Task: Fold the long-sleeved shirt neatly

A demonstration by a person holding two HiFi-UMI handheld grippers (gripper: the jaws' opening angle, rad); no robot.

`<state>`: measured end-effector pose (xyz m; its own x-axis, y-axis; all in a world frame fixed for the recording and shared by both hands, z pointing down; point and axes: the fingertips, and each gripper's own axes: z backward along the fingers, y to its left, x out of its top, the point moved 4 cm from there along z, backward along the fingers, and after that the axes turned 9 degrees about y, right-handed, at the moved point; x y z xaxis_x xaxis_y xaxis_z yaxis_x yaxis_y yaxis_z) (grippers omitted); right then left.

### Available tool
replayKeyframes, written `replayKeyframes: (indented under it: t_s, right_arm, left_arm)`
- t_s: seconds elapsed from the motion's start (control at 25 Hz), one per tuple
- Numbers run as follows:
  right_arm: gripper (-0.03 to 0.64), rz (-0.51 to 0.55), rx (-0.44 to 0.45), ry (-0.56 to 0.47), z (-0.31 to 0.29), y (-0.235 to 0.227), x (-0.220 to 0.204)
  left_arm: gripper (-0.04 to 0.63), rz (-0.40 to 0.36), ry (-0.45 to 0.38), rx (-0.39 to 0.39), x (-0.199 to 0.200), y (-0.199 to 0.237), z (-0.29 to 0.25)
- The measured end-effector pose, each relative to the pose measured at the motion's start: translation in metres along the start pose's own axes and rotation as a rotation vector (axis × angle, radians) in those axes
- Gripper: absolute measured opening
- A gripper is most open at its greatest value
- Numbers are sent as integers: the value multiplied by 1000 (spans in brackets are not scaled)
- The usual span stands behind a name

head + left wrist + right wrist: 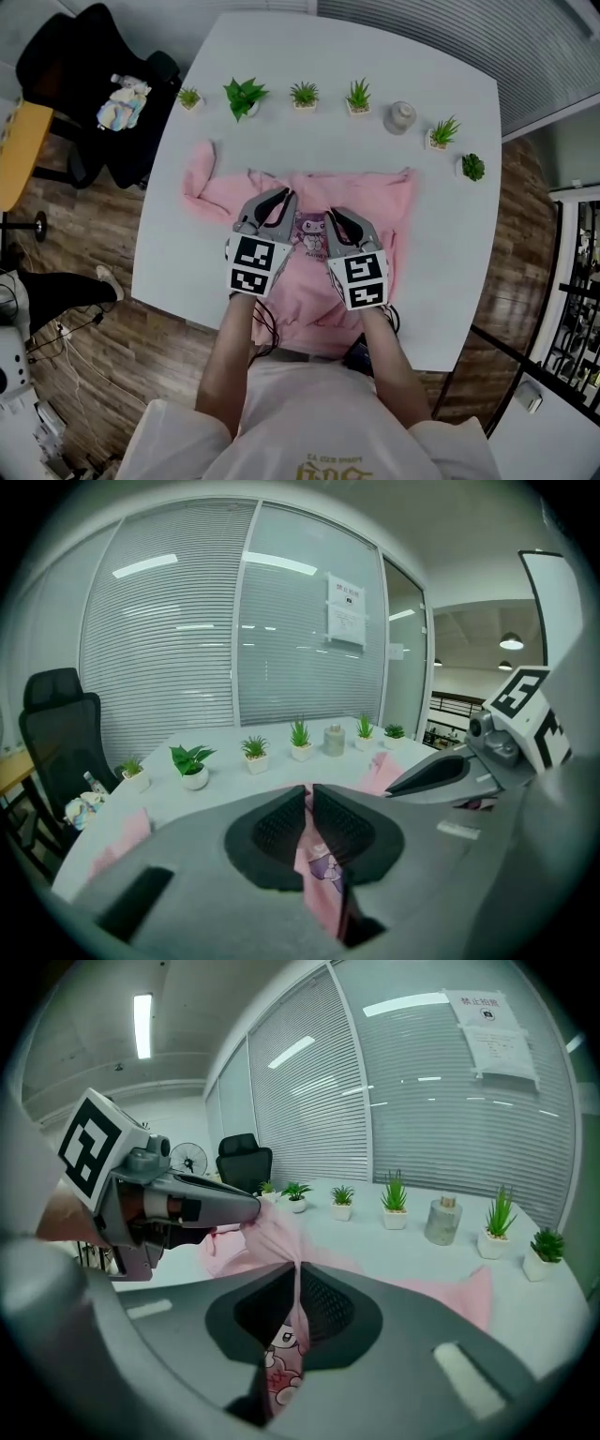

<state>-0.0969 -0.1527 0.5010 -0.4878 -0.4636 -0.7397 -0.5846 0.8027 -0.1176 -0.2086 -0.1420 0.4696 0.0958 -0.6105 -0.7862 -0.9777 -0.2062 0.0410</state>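
A pink long-sleeved shirt (375, 202) with a cartoon print lies on the white table (450, 272), one sleeve (199, 178) bunched at the left. My left gripper (280, 198) is shut on a pinch of the pink fabric (309, 855) near the shirt's middle. Beside it, my right gripper (336, 218) is shut on another fold of the shirt (292, 1269), which rises in a ridge between its pads. The two grippers sit side by side over the printed front. In the right gripper view the left gripper (246, 1211) shows at the left with cloth at its tip.
A row of small potted plants (305, 95) and a grey jar (400, 116) lines the table's far edge. A black office chair (84, 75) stands at the far left with a soft toy on it. The shirt's hem hangs over the near edge.
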Motion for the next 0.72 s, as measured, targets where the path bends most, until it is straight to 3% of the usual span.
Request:
replayKeyframes:
  t_s: [0.48, 0.72]
  right_arm:
    - [35, 25, -41, 99, -35, 10, -20]
    - [90, 39, -34, 152, -45, 17, -31]
  left_arm:
    - [41, -12, 37, -17, -33, 18, -22]
    - [57, 12, 81, -11, -53, 27, -29]
